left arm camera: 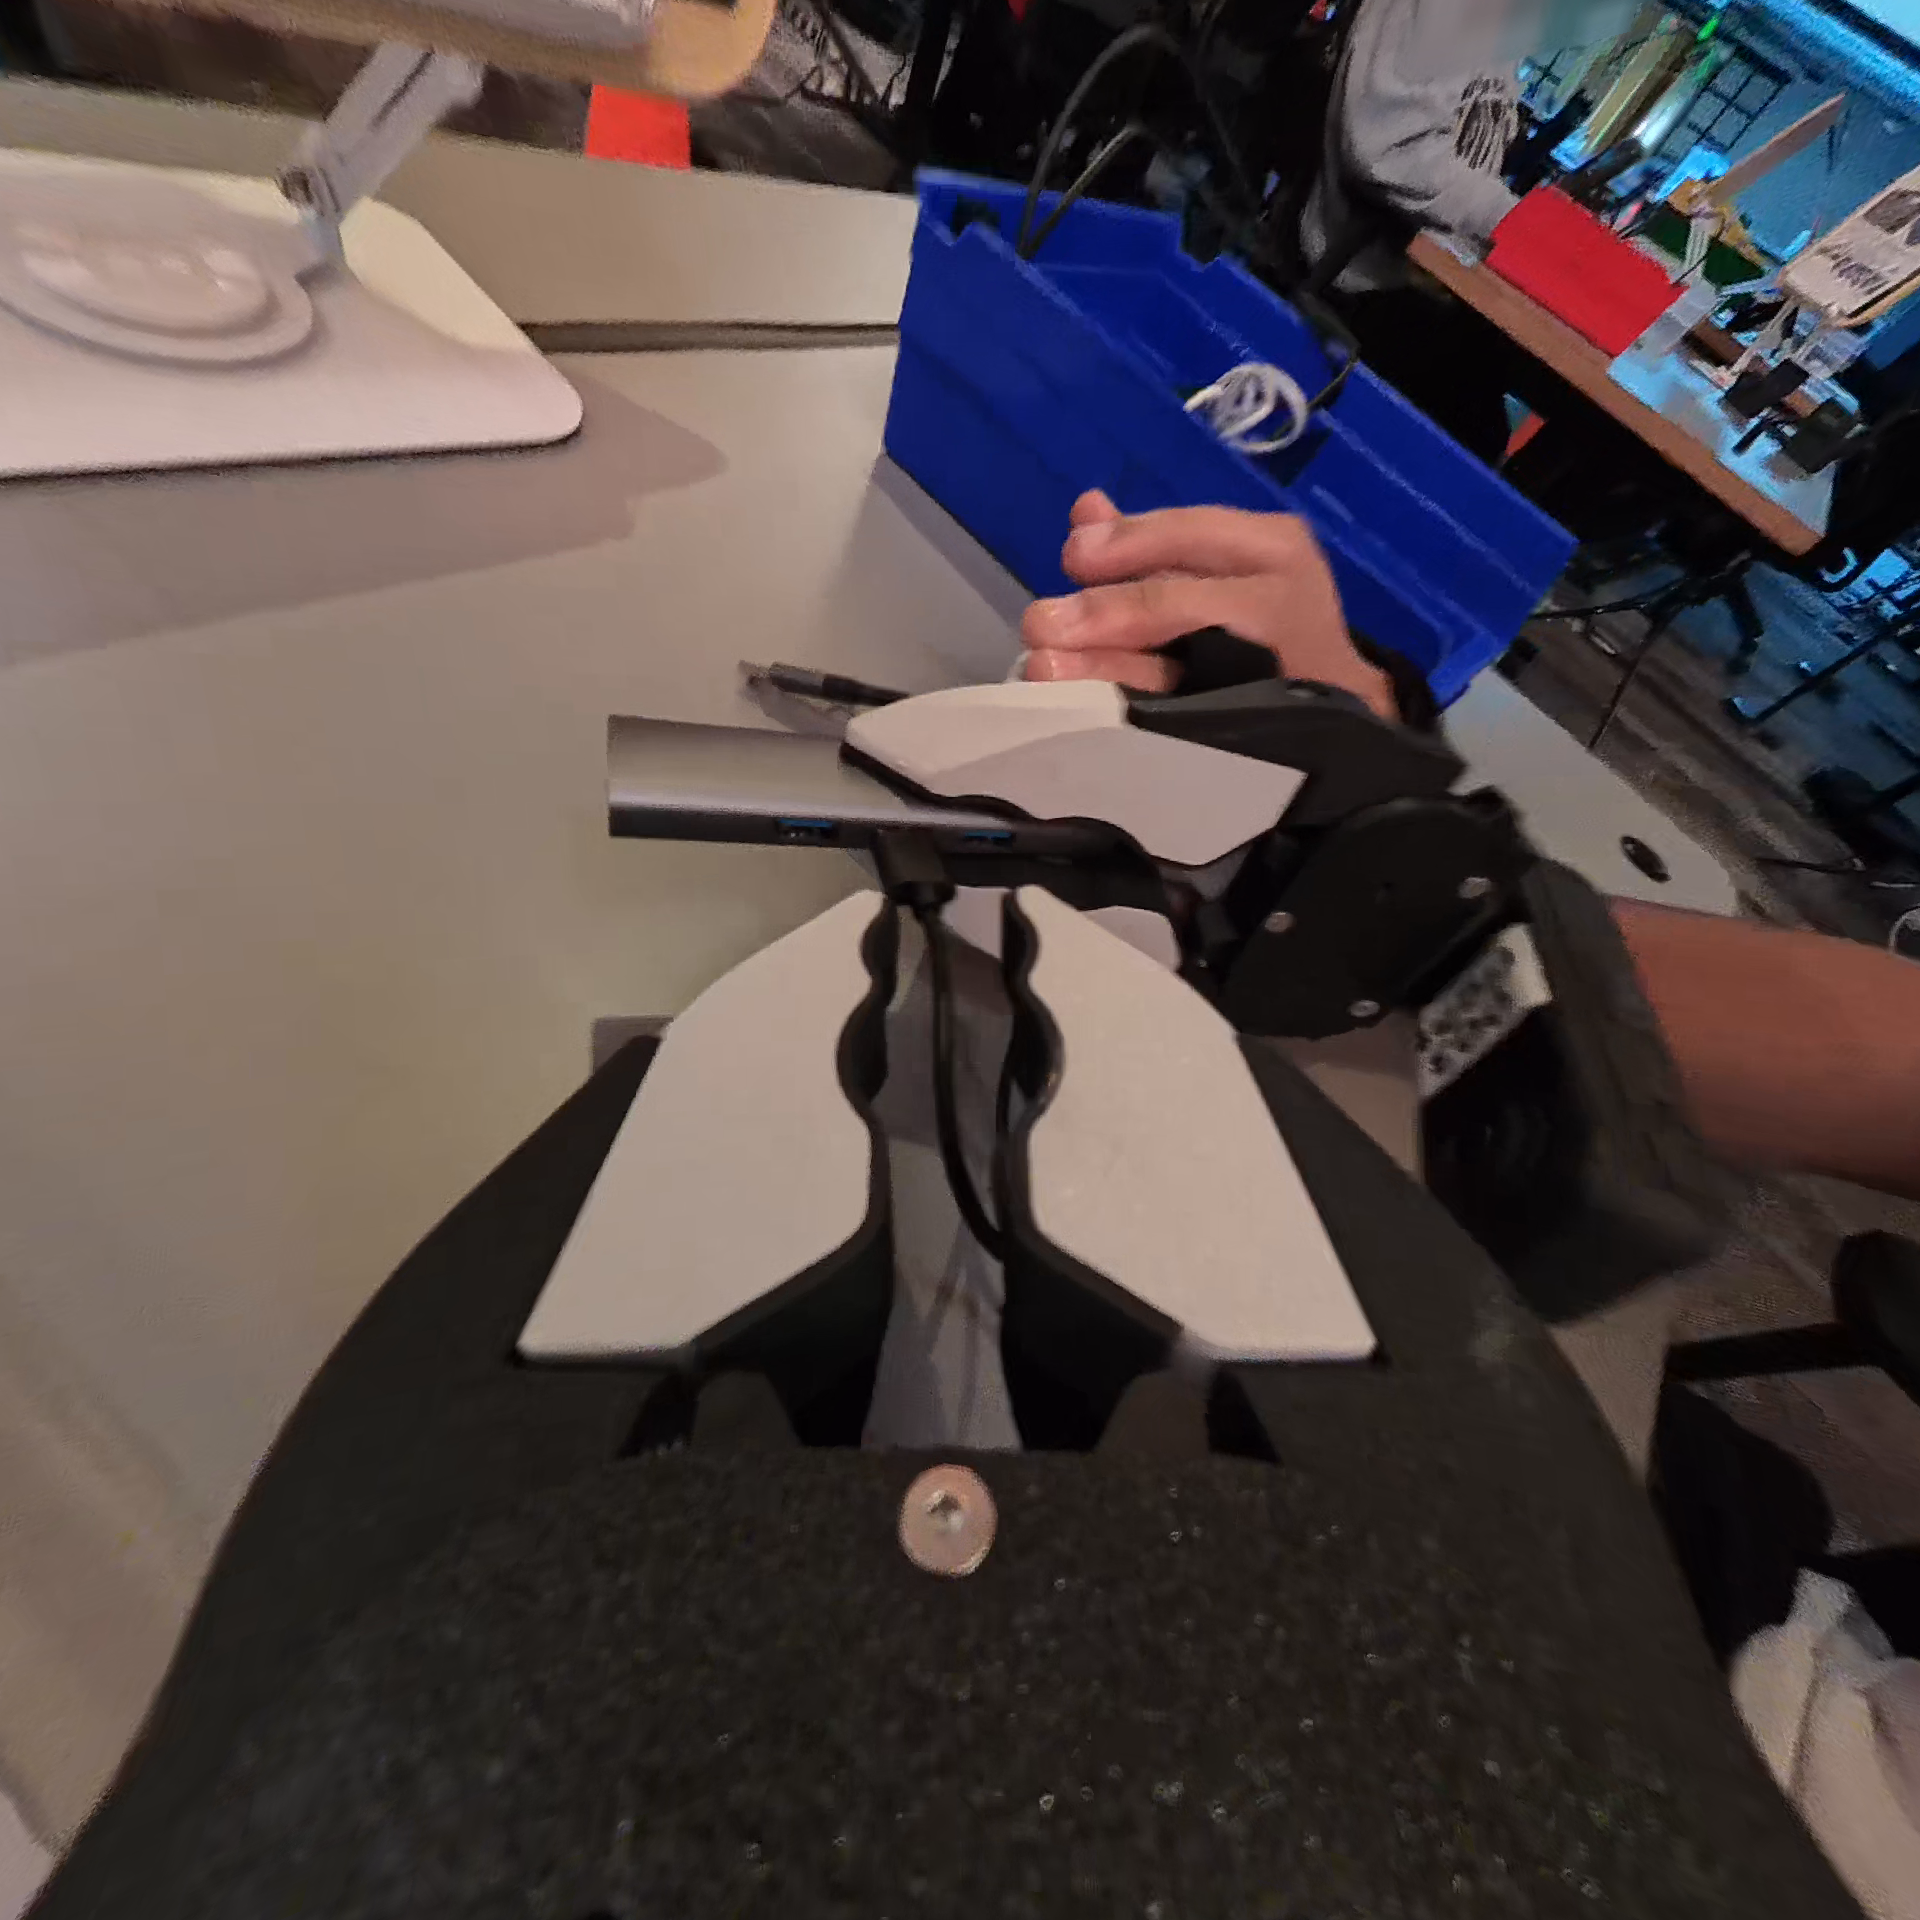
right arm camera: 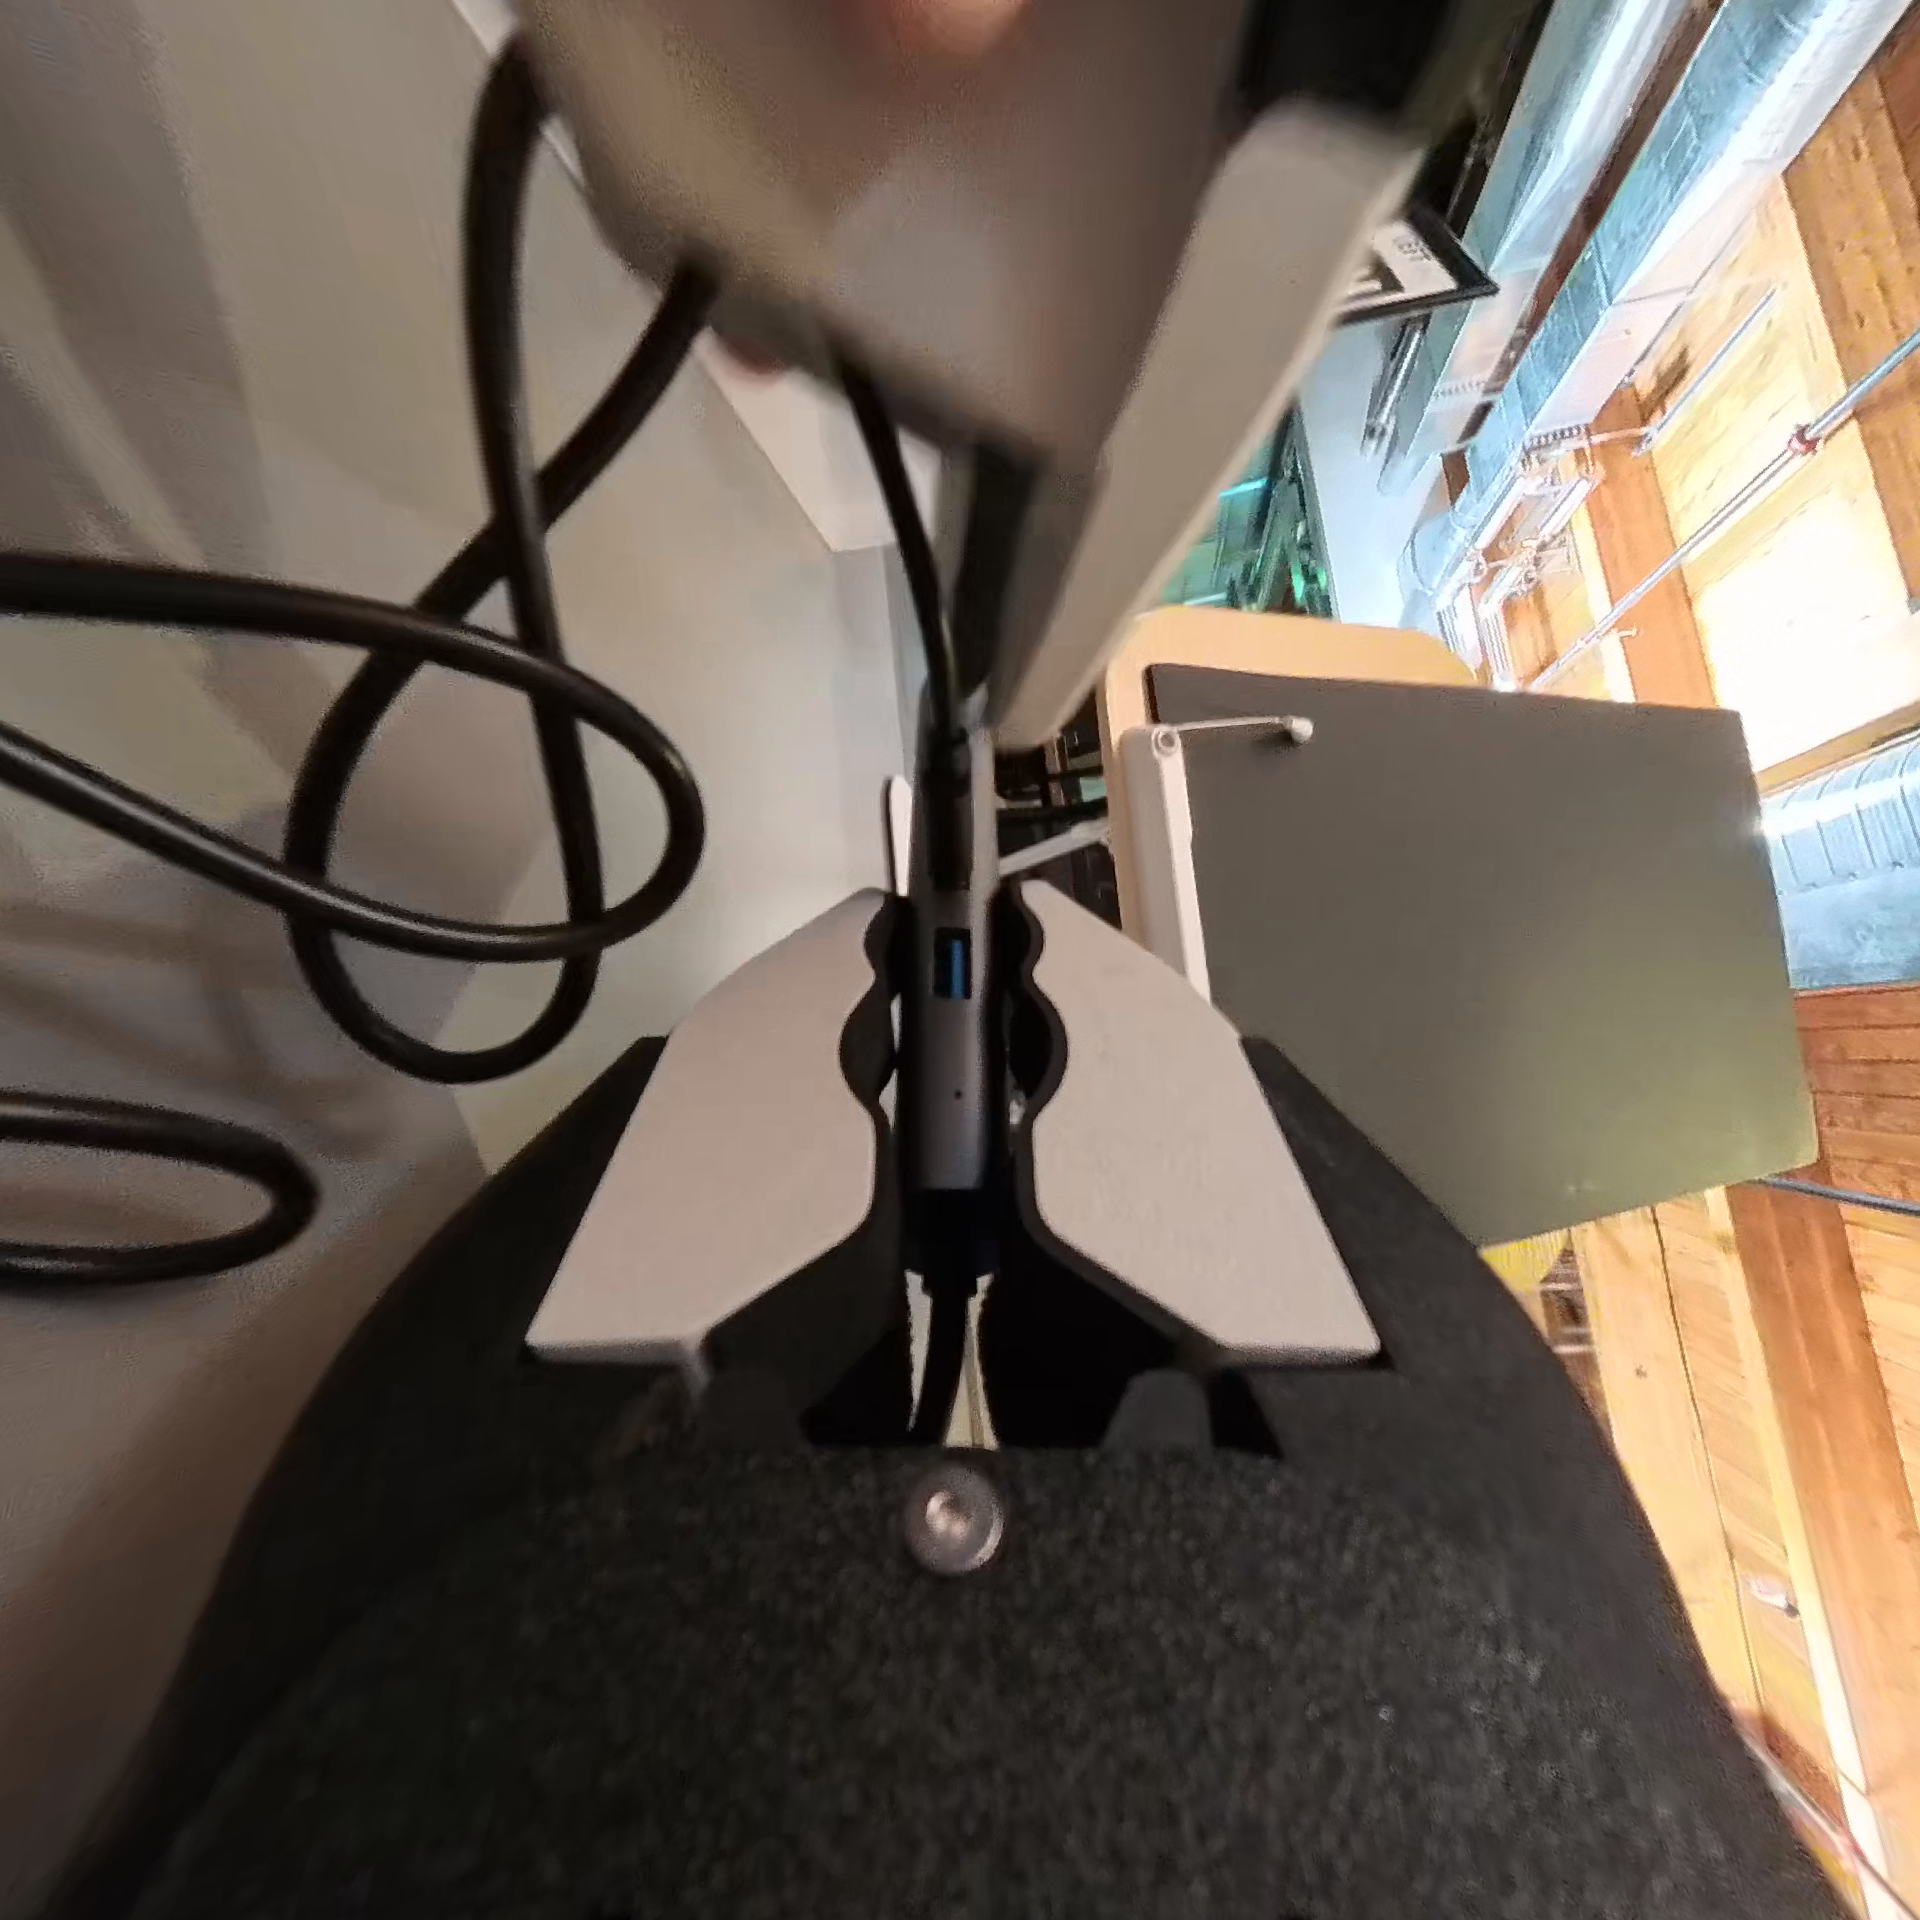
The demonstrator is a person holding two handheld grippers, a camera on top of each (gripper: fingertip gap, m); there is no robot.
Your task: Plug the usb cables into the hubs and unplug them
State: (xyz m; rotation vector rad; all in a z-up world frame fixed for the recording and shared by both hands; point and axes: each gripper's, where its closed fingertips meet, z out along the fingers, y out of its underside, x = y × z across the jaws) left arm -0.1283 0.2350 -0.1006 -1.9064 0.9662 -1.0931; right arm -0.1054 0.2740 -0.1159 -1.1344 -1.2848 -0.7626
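left wrist view: blue bin (left arm camera: pixel 1091 343) holds a coiled white cable (left arm camera: pixel 1252 403).

The hub (left arm camera: pixel 727 774) sits crosswise ahead of the left tongs (left arm camera: pixel 940 914), a cable (left arm camera: pixel 951 1039) plugged into its near edge; a bin (left arm camera: pixel 1091 374) stands behind on the surface (left arm camera: pixel 312 831).

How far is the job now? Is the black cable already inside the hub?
Done, apparently: the black plug sits in a port of the grey hub. In hand: the right gripper clamps the hub; the left gripper straddles the cable, fingers not visibly closed. Left: unplugging, and another connector lying on the table.
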